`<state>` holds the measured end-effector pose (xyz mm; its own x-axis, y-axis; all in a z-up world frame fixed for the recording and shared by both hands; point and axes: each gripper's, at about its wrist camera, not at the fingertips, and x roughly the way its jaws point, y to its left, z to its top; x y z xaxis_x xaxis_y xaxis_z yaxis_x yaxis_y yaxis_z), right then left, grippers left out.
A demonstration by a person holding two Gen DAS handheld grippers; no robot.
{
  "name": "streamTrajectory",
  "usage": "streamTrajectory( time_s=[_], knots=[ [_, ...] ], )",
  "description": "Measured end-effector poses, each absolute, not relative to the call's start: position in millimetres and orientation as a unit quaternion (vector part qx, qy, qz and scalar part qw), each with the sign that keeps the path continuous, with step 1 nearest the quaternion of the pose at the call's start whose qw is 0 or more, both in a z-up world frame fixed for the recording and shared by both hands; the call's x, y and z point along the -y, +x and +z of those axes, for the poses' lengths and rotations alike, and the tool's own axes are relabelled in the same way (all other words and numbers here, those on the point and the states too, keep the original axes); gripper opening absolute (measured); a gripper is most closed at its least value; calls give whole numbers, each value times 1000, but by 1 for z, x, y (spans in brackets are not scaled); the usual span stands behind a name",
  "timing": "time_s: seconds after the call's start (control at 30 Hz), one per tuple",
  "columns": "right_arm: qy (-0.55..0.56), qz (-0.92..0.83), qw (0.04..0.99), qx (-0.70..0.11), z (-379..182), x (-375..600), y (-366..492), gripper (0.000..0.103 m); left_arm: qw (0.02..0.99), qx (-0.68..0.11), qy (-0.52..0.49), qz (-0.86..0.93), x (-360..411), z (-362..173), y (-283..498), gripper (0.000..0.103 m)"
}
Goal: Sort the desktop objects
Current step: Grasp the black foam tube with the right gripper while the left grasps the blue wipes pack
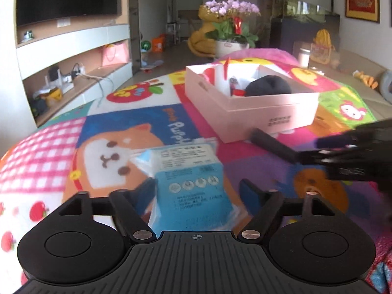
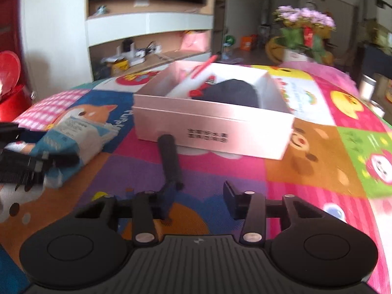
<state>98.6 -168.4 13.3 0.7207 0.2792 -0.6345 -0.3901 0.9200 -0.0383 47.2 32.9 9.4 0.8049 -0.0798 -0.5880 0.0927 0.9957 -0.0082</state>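
Left tongs (image 1: 197,191): spread wide, one finger on each side of the blue packet (image 1: 193,181); the right finger stands clear of it, and the left looks near but motion blur hides any contact; nothing is pinched yet.
Right tongs (image 2: 201,196): also spread; the black stick (image 2: 170,159) lies by the left finger, apparently touching it, with the right finger well apart; a judgement only, the stick seems lined up for a grip not yet made.
Blue packet: flat on the patchwork mat (image 1: 117,122), short of the box; its long axis runs along the fingers, which suits a squeeze across the narrow sides.
Black stick: on the mat, far end just beside the box wall.
Box (image 1: 264,112): open, pink, beyond both tools; a dark round thing (image 1: 268,87) and red bits already inside, so it likely serves as the sorting bin.
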Motion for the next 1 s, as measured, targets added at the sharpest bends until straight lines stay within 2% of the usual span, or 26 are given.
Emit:
streamTrajectory(
  time_s=[0.1,0.23,0.43,0.5,0.57,0.63,0.77,1.0],
  knots=[
    [-103,196,917,-331,11,157,107,41,950,-309,1,-42,-33,7,36,95],
    [-139,194,913,-330,8,146,112,40,950,-312,15,-24,-39,2,29,96],
    [-157,99,935,-303,15,154,121,41,947,-321,-19,-3,-54,-2,33,100],
    [-137,111,933,-315,14,156,120,48,947,-321,-16,-3,-53,-2,31,100],
    [-110,128,929,-329,12,155,119,71,948,-319,-10,-1,-51,-2,30,100],
    [-89,130,929,-334,9,150,119,80,949,-315,-3,2,-49,-2,28,101],
    [-48,119,923,-362,4,136,129,79,951,-309,8,3,-45,-1,25,101],
    [-111,91,926,-350,3,130,133,78,950,-312,-10,4,-51,-1,26,102]
  ],
)
